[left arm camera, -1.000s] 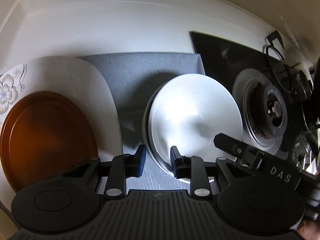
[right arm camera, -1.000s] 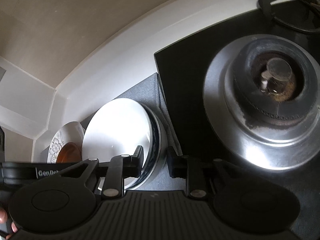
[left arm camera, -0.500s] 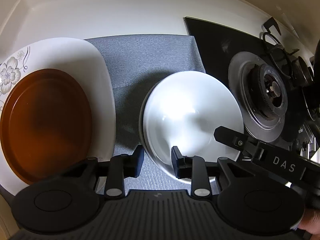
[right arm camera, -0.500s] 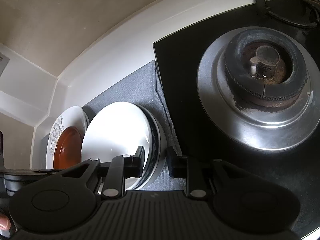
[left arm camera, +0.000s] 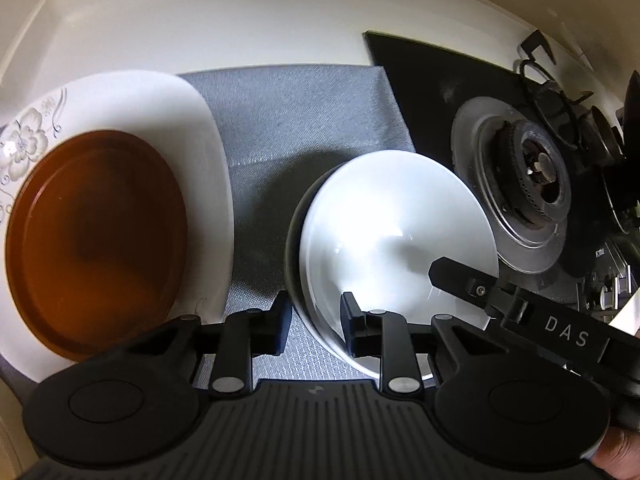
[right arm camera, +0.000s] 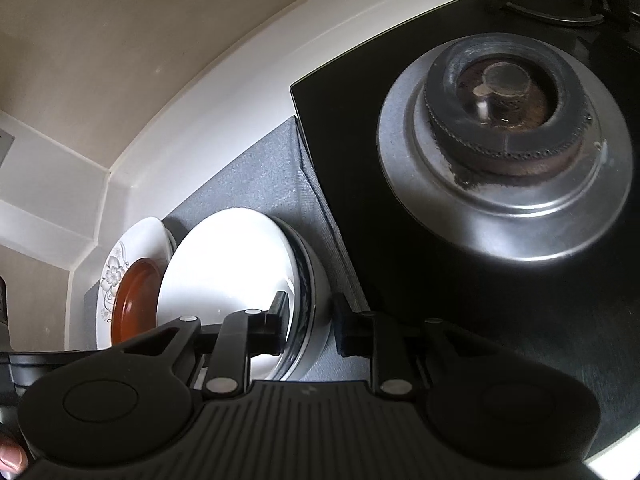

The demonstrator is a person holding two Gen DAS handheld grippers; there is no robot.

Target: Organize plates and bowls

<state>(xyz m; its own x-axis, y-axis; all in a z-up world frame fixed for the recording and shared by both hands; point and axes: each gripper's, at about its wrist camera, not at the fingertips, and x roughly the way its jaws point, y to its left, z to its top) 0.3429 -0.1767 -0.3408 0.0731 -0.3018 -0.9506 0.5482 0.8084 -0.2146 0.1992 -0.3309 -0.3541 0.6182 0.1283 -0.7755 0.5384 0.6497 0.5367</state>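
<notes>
A white bowl [left arm camera: 400, 220] sits nested inside a second bowl with a dark blue band [right arm camera: 306, 280]. My left gripper [left arm camera: 316, 320] straddles the stack's left rim, one finger outside and one inside, jaws closing on the rim. My right gripper [right arm camera: 310, 324] grips the opposite rim the same way, its jaws closing too; its black finger [left arm camera: 440, 276] reaches into the white bowl in the left wrist view. To the left, a brown plate [left arm camera: 96, 240] lies on a white floral plate [left arm camera: 32, 132].
A grey mat [left arm camera: 300, 120] covers the white counter under the dishes. A black glass hob with a steel-ringed burner [right arm camera: 504, 120] lies right of the mat. A white back wall [left arm camera: 200, 20] runs behind.
Both grippers have drawn back toward the near side, and the bowl stack has stayed fixed between them. The plates, mat edge and burner have slid up in the views.
</notes>
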